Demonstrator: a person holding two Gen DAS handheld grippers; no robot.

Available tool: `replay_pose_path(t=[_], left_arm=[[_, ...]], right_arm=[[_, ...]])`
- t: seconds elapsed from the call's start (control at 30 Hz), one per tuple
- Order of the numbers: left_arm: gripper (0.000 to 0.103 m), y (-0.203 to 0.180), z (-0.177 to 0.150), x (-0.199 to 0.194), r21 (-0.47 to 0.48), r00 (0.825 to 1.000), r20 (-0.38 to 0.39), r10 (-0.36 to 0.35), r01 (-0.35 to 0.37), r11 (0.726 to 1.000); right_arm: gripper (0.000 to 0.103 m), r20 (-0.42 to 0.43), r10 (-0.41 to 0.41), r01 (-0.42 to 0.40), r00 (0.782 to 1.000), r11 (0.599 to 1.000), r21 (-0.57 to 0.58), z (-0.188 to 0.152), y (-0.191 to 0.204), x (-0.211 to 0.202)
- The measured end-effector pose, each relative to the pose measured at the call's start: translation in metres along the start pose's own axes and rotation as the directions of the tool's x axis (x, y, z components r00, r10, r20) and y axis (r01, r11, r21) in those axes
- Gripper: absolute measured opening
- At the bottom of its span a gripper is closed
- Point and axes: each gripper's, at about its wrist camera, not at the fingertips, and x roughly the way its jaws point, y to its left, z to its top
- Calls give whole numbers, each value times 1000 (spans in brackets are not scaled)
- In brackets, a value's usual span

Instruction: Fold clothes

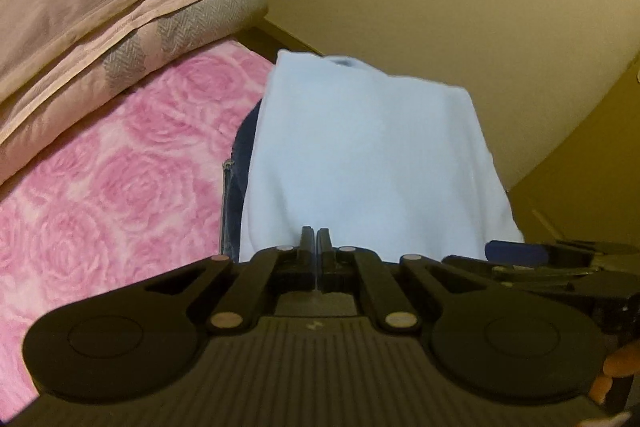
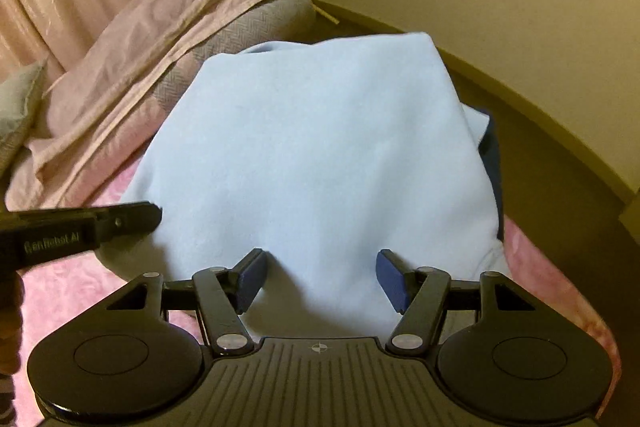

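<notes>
- The folded light blue garment (image 2: pixel 320 155) lies on the pink rose-patterned bed cover (image 1: pixel 120 167), near the bed's wall-side edge.
- The left gripper (image 1: pixel 316 239) is pressed together, holding nothing.
- The right gripper (image 2: pixel 320 277) is spread above the garment's near edge.

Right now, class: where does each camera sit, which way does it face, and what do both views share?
Left wrist: on the shut left gripper, facing down over the pale blue folded garment; right gripper at the edge.
Right wrist: on the open right gripper, above the same garment; left gripper intrudes.
Shared: garment, pink rose-patterned blanket.
</notes>
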Motion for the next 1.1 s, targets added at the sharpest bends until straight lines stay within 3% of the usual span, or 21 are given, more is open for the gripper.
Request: replay_pose_path(t=[0.13, 0.27, 0.4, 0.57, 0.63, 0.67, 0.7, 0.83, 0.97, 1.1], left_arm=[[2, -12, 3, -20, 27, 998, -14, 65, -65, 998], [3, -25, -7, -54, 34, 988, -22, 152, -151, 988], [13, -37, -25, -97, 36, 983, -21, 182, -181, 983], [17, -49, -51, -163, 33, 982, 25, 186, -187, 982], [20, -55, -61, -189, 43, 983, 48, 178, -180, 983], [22, -58, -67, -203, 50, 982, 60, 178, -181, 982], [24, -61, -73, -216, 58, 981, 73, 181, -185, 981], [28, -72, -97, -259, 84, 975, 107, 193, -202, 976], [32, -80, -122, -293, 108, 973, 125, 192, -206, 973], [34, -83, -148, -320, 124, 973, 132, 188, -205, 971]], right_arm=[[63, -25, -17, 18, 1000, 1000, 24, 1, 1, -17], [63, -51, -36, 39, 998, 997, 63, -21, 2, -43], [64, -51, -60, 65, 997, 993, 103, -46, 10, -77], [64, -6, -83, 83, 997, 993, 89, -70, 27, -129], [71, 30, -102, 100, 994, 992, 80, -77, 36, -150], [83, 51, -112, 107, 992, 991, 79, -81, 40, -161], [88, 75, -119, 113, 990, 991, 78, -85, 44, -172], [89, 140, -119, 107, 983, 990, 88, -107, 61, -214], [96, 161, -130, 112, 978, 987, 113, -135, 77, -248], [97, 171, -140, 120, 975, 986, 120, -163, 91, -273]])
